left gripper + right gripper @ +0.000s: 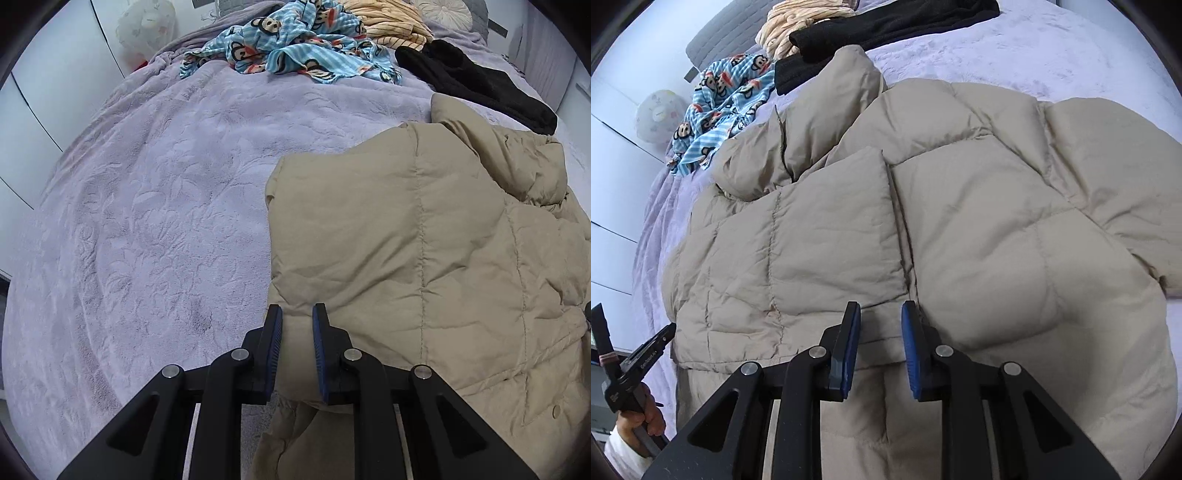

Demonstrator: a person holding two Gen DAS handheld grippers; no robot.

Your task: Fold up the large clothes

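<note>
Left claw [297,314]: jaws stood narrowly apart over the near left edge of the jacket [424,258]; beige fabric showed in the gap, but whether the pads [275,343] pinched it could not be told from its own view. Seen from the right wrist, the same claw [646,350] appeared only at the frame's lower left, side-on, in a hand [646,417] with a white sleeve [620,450]; its fingertips were cut off by the jacket's edge there.

Right claw [880,314]: jaws parted a little, nothing between the pads [849,354]; it hung above the jacket [923,229] near the front hem.

Jacket: beige, quilted, puffy, spread on a lilac blanket [147,221]. One front panel lay folded over the body, one sleeve reached toward the right of the right-wrist view. The lower hem ran under both claws' frames and out of sight; the far right side was cut off in the left-wrist view.

Blanket: embossed leaf pattern, covering the bed; edges lost in lens curvature.

Other clothes, far end of bed, unfolded:
- blue striped cloth [295,48] with monkey faces, crumpled;
- black garment [480,81], type not discernible, touching the jacket's collar in the right-wrist view;
- cream striped garment [391,22], partly under the black one.

Round pale cushion [447,11]: top cut off. White printed globe-like object [146,26] at the bed's far left corner, blurred, unidentified.
</note>
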